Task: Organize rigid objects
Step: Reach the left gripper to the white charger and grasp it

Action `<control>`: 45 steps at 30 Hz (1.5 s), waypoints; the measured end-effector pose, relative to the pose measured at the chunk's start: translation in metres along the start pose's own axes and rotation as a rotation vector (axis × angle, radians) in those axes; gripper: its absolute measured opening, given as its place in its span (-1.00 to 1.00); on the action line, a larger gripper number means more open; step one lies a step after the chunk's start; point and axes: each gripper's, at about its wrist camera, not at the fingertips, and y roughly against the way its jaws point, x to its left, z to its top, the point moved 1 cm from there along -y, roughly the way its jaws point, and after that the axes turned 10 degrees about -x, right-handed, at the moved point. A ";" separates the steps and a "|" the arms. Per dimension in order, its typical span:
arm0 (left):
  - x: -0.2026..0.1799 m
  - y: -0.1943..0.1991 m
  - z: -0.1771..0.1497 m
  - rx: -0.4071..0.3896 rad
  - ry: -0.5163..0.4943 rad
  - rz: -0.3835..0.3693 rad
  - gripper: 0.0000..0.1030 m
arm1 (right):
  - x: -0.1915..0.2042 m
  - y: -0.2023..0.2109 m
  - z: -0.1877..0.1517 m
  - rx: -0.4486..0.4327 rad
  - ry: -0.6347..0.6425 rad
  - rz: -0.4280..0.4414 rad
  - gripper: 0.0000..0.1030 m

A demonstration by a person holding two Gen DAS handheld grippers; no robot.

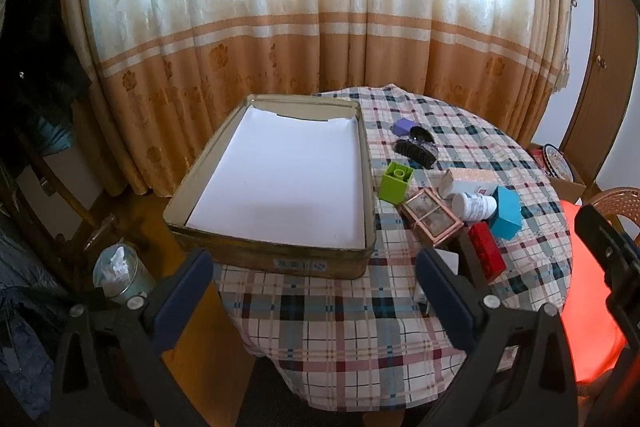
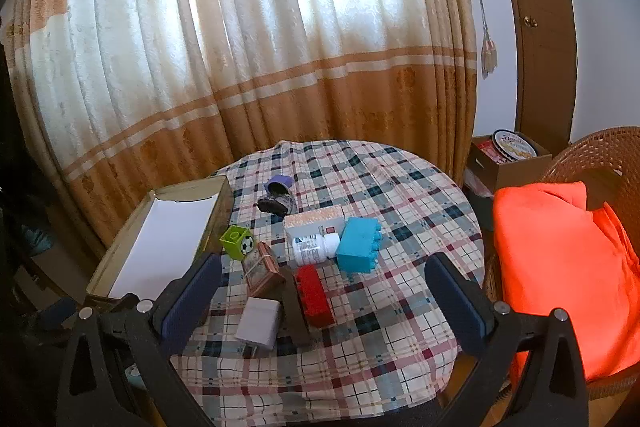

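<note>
Both my grippers hang above the near edge of the plaid-covered table [image 2: 400,187], tilted down, each with its fingers spread wide and nothing between them. My left gripper [image 1: 316,281] points at the shallow tray [image 1: 276,261] lined with white paper, which sits straight ahead of it. My right gripper [image 2: 324,285] faces the clutter — a white charger block [image 2: 259,323] and a red brick [image 2: 314,295] lie nearest, just beyond its fingertips. Farther out are a copper-framed box [image 2: 262,269], a green cube [image 2: 237,242], a white pill bottle [image 2: 314,247] on its side and a blue brick [image 2: 358,245]. Beyond those — a pinkish carton [image 2: 316,219], a black hair clip [image 2: 276,205] and a purple piece [image 2: 279,183].
</note>
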 end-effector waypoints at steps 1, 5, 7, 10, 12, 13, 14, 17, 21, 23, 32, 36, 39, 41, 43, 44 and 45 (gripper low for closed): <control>-0.001 0.000 0.000 0.000 -0.003 0.001 0.99 | -0.001 0.000 0.000 0.001 0.000 -0.001 0.99; -0.003 -0.002 0.000 -0.001 -0.019 0.006 0.99 | -0.001 -0.001 -0.001 0.000 0.004 -0.005 0.99; -0.004 -0.003 -0.001 -0.001 -0.025 0.011 0.99 | -0.001 -0.001 0.000 -0.008 0.014 -0.005 0.99; -0.004 -0.006 -0.004 0.007 -0.024 0.011 0.99 | -0.003 -0.003 -0.002 -0.005 0.016 -0.010 0.99; -0.004 -0.008 -0.006 0.014 -0.027 0.009 0.99 | -0.006 -0.004 -0.003 -0.003 0.014 -0.014 0.99; -0.005 -0.009 -0.007 0.017 -0.030 0.008 0.99 | -0.007 -0.005 -0.004 -0.004 0.018 -0.018 0.99; -0.005 -0.011 -0.009 0.020 -0.034 0.009 0.99 | -0.008 -0.005 -0.005 -0.004 0.023 -0.024 0.99; -0.006 -0.013 -0.013 0.026 -0.042 0.009 0.99 | -0.011 -0.007 -0.008 -0.002 0.028 -0.029 0.99; -0.009 -0.016 -0.018 0.036 -0.052 -0.007 0.99 | -0.016 -0.011 -0.016 0.004 0.051 -0.035 0.99; -0.011 -0.017 -0.021 0.037 -0.061 -0.011 0.92 | -0.020 -0.014 -0.021 0.020 0.052 -0.034 0.99; -0.036 -0.027 -0.032 0.090 -0.094 -0.121 0.60 | -0.032 -0.026 -0.032 0.048 0.055 -0.024 0.76; -0.056 -0.029 -0.034 0.092 -0.141 -0.167 0.52 | -0.039 -0.031 -0.034 0.063 0.045 -0.020 0.67; -0.071 -0.034 -0.034 0.098 -0.166 -0.196 0.52 | -0.049 -0.034 -0.036 0.072 0.028 -0.028 0.67; -0.081 -0.040 -0.034 0.111 -0.186 -0.208 0.48 | -0.054 -0.036 -0.036 0.073 0.020 -0.034 0.67; -0.090 -0.047 -0.036 0.133 -0.207 -0.214 0.29 | -0.059 -0.036 -0.035 0.071 0.016 -0.041 0.67; -0.094 -0.052 -0.037 0.152 -0.210 -0.221 0.27 | -0.062 -0.037 -0.035 0.072 0.014 -0.043 0.67; -0.095 -0.054 -0.039 0.163 -0.207 -0.226 0.26 | -0.064 -0.038 -0.034 0.073 0.012 -0.044 0.67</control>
